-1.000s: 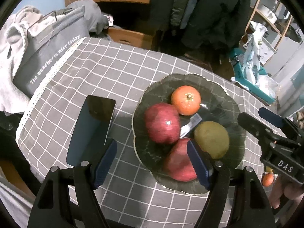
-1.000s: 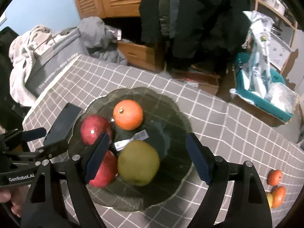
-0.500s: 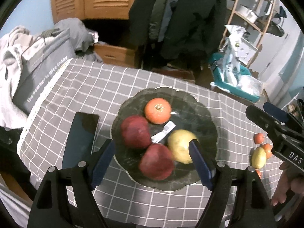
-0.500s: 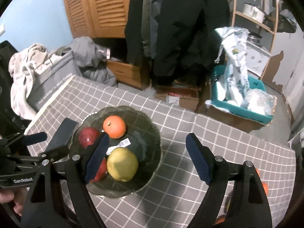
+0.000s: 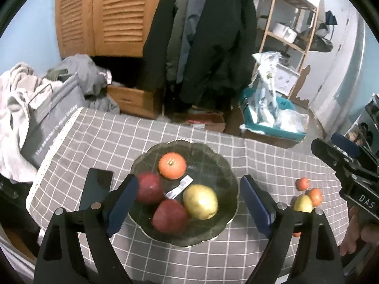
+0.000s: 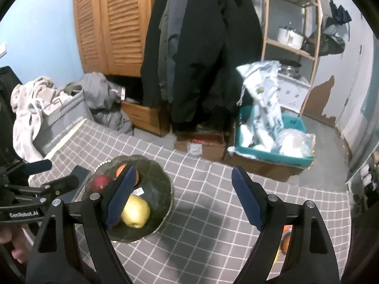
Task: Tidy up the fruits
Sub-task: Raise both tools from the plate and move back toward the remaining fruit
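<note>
Nearest, the left gripper (image 5: 187, 203) has risen clear, jaws opening and empty; the right gripper (image 6: 182, 197) hangs wide and empty. Below, the plate (image 5: 220, 165) holds four fruits. Small fruits (image 5: 308, 195) wait at far right.

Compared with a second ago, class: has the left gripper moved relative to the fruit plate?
Yes. The left gripper has pulled up and back from the plate, which now looks smaller and farther off; its jaws are opening, with nothing held between them.
</note>
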Demonstrator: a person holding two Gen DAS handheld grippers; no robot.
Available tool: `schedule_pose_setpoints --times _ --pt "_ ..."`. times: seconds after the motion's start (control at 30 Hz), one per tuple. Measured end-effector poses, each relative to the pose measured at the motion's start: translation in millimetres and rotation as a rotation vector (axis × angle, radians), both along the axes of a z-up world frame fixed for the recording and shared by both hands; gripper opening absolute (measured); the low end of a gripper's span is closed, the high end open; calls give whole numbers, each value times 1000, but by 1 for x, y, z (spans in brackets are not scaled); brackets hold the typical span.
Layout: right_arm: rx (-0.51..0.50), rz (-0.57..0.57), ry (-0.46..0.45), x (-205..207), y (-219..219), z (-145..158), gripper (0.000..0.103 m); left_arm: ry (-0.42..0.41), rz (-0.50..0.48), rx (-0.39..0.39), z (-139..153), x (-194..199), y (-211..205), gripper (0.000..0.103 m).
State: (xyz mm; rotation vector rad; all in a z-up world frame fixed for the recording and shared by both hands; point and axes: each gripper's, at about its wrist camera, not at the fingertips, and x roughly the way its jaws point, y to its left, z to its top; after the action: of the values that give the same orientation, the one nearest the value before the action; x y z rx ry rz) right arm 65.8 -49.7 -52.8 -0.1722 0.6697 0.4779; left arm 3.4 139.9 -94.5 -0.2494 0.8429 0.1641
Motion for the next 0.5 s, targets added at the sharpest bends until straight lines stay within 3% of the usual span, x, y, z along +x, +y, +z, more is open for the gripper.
schedule_pose_setpoints --times 0.2,0.5 --pt "23 -23 -45 -12 -25 16 87 -38 -38 54 17 -1 -24 89" --pt "39 -69 -96 -23 -61 35 87 -109 -82 91 41 -4 -52 100"
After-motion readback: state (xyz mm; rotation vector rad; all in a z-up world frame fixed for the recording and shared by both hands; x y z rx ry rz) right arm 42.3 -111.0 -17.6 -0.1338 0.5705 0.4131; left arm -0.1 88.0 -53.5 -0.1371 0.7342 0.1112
